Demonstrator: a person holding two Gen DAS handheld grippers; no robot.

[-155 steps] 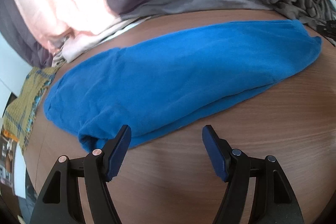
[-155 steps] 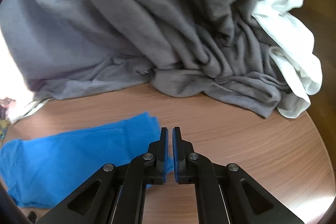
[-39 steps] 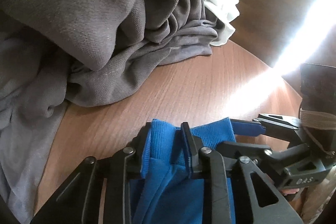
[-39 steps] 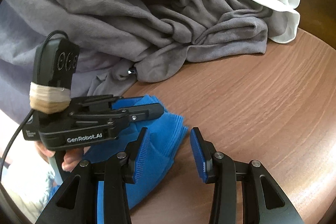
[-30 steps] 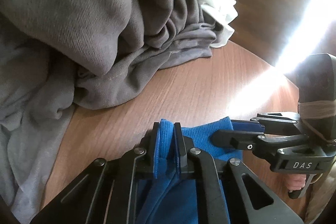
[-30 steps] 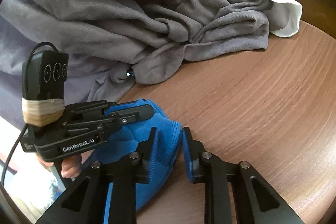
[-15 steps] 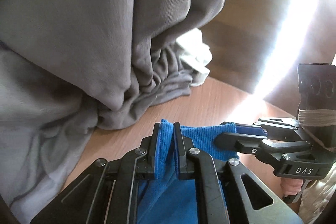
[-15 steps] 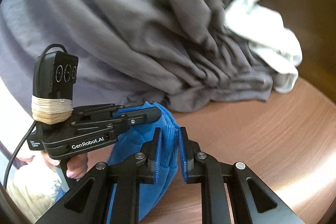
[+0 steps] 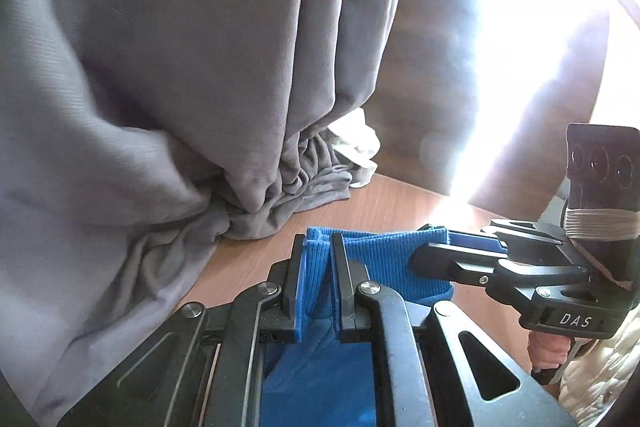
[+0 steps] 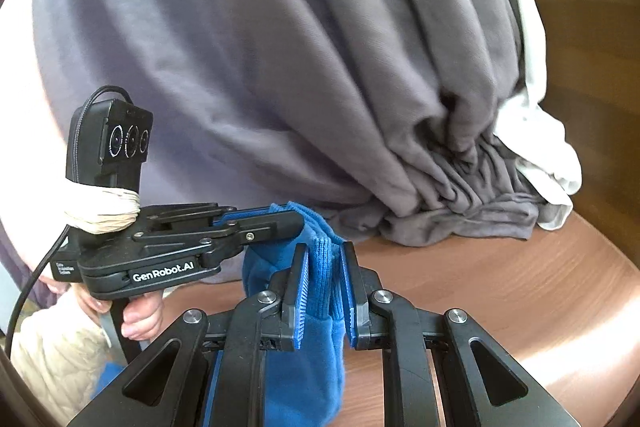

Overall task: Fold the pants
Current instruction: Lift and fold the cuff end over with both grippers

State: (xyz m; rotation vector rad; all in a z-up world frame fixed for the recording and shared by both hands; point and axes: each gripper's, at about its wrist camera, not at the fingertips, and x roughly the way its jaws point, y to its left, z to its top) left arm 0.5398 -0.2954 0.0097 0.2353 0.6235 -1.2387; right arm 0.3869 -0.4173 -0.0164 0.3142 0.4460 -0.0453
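Right now your left tool (image 9: 318,279) marked "GenRobot.AI" and your right tool (image 10: 324,291) marked "DAS" are each clamped on the blue pants (image 10: 304,367), whose edge is raised above the counter (image 10: 500,287) beside the gray cloth (image 10: 280,67).

"DAS" right tool (image 9: 430,247); "GenRobot.AI" left tool (image 10: 294,223)

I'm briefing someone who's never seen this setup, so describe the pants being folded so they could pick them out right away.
Start at the brown wooden table with the big heap of grey fabric piled at its back. In front of that heap, the blue pants hang from the left gripper and the right gripper, both clamped on the ribbed edge. They are the only bright blue cloth; the neighbouring cloths are grey and white.
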